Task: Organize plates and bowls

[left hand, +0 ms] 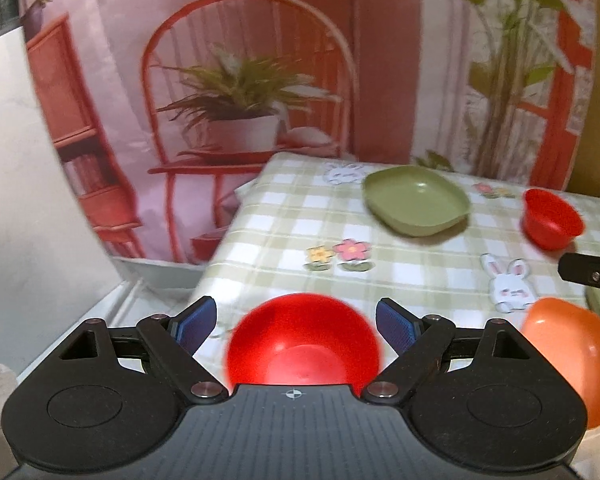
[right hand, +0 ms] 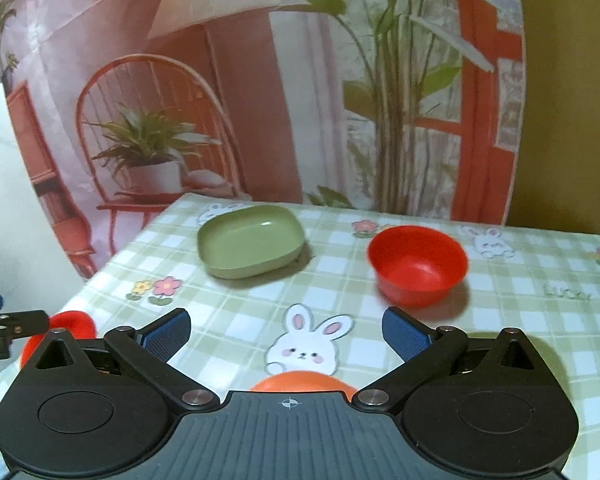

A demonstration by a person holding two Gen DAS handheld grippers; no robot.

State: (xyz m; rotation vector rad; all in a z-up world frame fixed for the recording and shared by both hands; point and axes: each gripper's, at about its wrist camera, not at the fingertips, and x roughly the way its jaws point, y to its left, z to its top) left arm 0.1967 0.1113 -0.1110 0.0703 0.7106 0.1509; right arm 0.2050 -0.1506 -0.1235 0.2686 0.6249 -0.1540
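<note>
Left wrist, red bowl (left hand: 303, 344) between spread left claw (left hand: 296, 320) fingers

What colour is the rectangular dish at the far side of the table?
The dish is plain olive green; the right wrist view shows it best.

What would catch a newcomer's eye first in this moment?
Probably the near red bowl, sitting between the open fingers of the left hand-held gripper. Next, the green dish and far red bowl on the checked tablecloth, before a pink printed backdrop.
</note>
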